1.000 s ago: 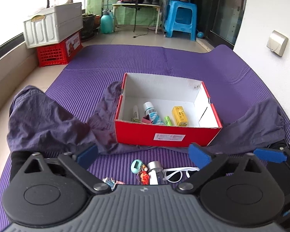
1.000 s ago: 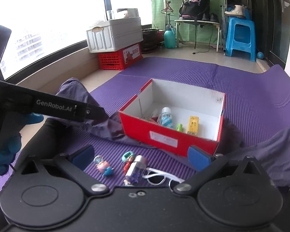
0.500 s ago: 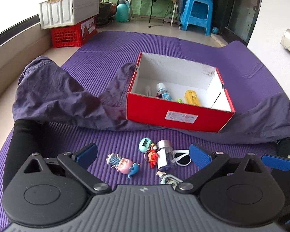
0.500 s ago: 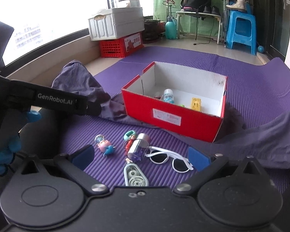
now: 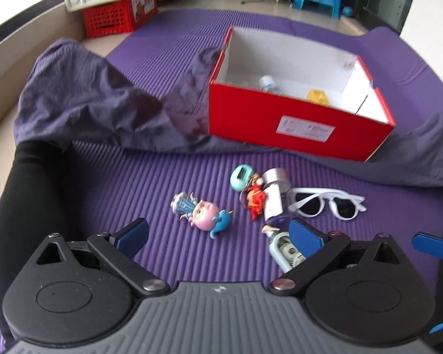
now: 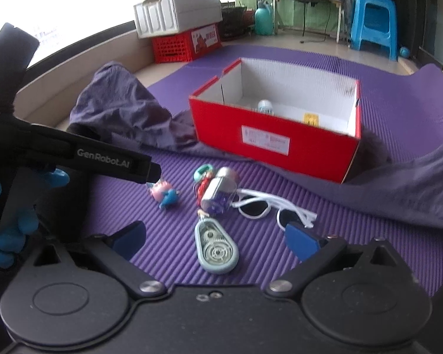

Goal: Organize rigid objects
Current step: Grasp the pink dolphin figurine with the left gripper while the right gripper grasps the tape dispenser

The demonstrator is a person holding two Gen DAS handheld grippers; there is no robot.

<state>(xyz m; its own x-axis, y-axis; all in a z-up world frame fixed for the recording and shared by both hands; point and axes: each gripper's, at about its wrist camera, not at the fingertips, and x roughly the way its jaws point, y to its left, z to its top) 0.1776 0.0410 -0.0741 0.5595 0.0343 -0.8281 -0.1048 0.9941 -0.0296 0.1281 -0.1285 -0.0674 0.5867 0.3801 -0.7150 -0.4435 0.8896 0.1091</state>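
A red shoebox [image 5: 298, 124] [image 6: 268, 141] with white inside stands on the purple mat and holds a small bottle [image 5: 268, 83] and a yellow item [image 5: 319, 96]. In front of it lie a pink and blue toy [image 5: 202, 215] [image 6: 162, 193], a teal keychain with a red figure [image 5: 248, 185], a clear jar with a silver cap [image 5: 276, 190] [image 6: 218, 193], white sunglasses [image 5: 327, 205] [image 6: 276, 206] and a pale green gear case [image 6: 215, 246] [image 5: 283, 249]. My left gripper [image 5: 218, 234] is open and empty just short of the toy. My right gripper [image 6: 214, 240] is open and empty over the gear case.
Crumpled grey-purple cloth [image 5: 97, 100] [image 6: 413, 188] lies on both sides of the box. A white crate on a red crate [image 6: 180, 29], a blue stool [image 6: 372, 20] and a low table stand beyond the mat. The left tool's arm [image 6: 82, 159] crosses the right view's left side.
Both grippers have pulled back and dipped toward the mat. The loose items in front of the box are now fully in view, and the box looks farther off. Jaws stay open.
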